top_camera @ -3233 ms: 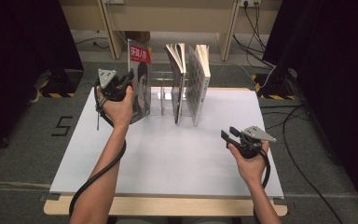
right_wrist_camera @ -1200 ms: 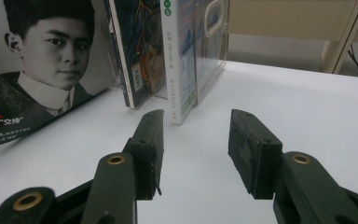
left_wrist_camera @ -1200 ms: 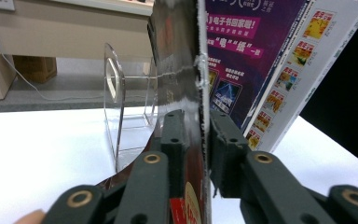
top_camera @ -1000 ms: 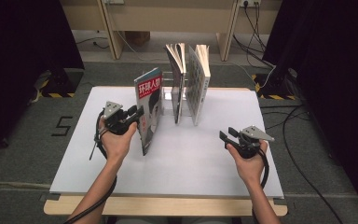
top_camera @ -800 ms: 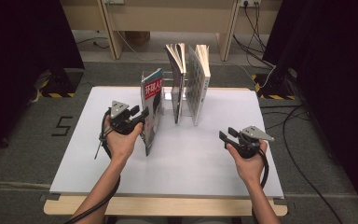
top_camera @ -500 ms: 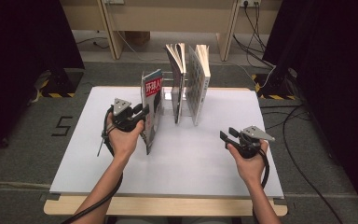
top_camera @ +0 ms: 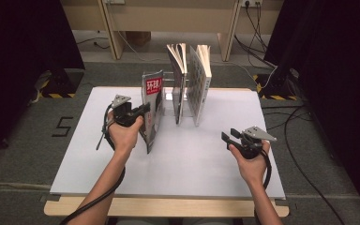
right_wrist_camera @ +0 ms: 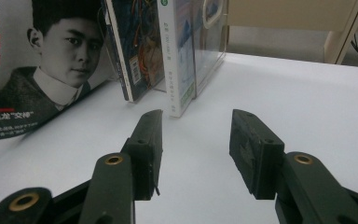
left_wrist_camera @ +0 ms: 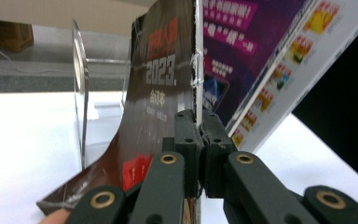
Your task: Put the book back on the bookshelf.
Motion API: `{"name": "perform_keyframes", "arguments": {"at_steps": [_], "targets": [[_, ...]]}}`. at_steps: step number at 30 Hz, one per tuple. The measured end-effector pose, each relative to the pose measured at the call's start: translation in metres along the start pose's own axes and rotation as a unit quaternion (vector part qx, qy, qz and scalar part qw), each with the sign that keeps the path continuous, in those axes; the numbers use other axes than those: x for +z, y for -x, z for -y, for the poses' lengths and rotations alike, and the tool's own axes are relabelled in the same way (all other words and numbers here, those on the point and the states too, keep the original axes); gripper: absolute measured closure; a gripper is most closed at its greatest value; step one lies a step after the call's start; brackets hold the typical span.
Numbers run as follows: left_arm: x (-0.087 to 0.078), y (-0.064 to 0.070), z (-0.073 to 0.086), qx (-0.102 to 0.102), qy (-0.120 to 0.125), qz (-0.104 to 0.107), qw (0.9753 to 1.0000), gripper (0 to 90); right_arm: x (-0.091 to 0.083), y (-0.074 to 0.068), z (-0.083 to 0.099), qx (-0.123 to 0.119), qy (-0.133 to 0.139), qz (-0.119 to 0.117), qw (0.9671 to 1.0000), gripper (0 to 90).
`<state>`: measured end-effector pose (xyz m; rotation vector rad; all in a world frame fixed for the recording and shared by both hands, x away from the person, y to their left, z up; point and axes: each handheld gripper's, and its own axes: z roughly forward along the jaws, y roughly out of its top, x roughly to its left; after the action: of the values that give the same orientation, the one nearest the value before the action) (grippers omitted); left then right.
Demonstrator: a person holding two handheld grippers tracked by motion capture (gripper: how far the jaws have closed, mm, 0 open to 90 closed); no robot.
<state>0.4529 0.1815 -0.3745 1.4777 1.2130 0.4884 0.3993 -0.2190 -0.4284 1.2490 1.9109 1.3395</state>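
Left hand-held gripper (top_camera: 143,110) is pinched tight on the magazine (top_camera: 152,108), its jaws pressed together over the stapled spine edge, as I see in the left gripper view where the staple sits just above the fingertips (left_wrist_camera: 186,135). I hold the magazine roughly upright over the bench (top_camera: 206,154), just left of the two books (top_camera: 190,79) that stand in the clear acrylic rack (left_wrist_camera: 80,93), with its lower corner close to or touching the bench surface; I cannot tell which. My right hand-held gripper (top_camera: 227,138) hovers low over the bench well apart from all this, jaws spread and holding nothing. I judge the magazine light but floppy: glossy, thin pages that bow and slide, and the cover already curves away below my grip. The spine is the stiffest place to take it, so I would keep hold there, near mid-height, and squeeze firmly, since slick paper could slip or the loose pages fan open if I tilt it.
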Motion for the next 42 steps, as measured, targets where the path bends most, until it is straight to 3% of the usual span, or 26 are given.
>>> {"name": "perform_keyframes", "arguments": {"at_steps": [9, 20, 30, 42], "targets": [[-0.009, -0.007, -0.022, 0.012, 0.060, 0.002, 0.9981, 87.3, 0.000, 0.002, 0.001, 0.001, -0.001, 0.003, 1.0000, 54.9], [-0.012, -0.007, -0.039, 0.019, 0.092, -0.012, 0.9955, 87.3, 0.000, 0.003, 0.001, 0.000, 0.001, 0.002, 1.0000, 54.9], [-0.004, -0.006, -0.054, 0.007, 0.118, -0.011, 0.9930, 87.3, 0.000, 0.002, 0.003, 0.001, 0.003, 0.004, 1.0000, 54.9], [0.017, -0.010, -0.067, 0.025, 0.148, -0.040, 0.9879, 87.3, -0.001, 0.004, 0.004, -0.001, 0.005, 0.007, 1.0000, 54.9]]}}
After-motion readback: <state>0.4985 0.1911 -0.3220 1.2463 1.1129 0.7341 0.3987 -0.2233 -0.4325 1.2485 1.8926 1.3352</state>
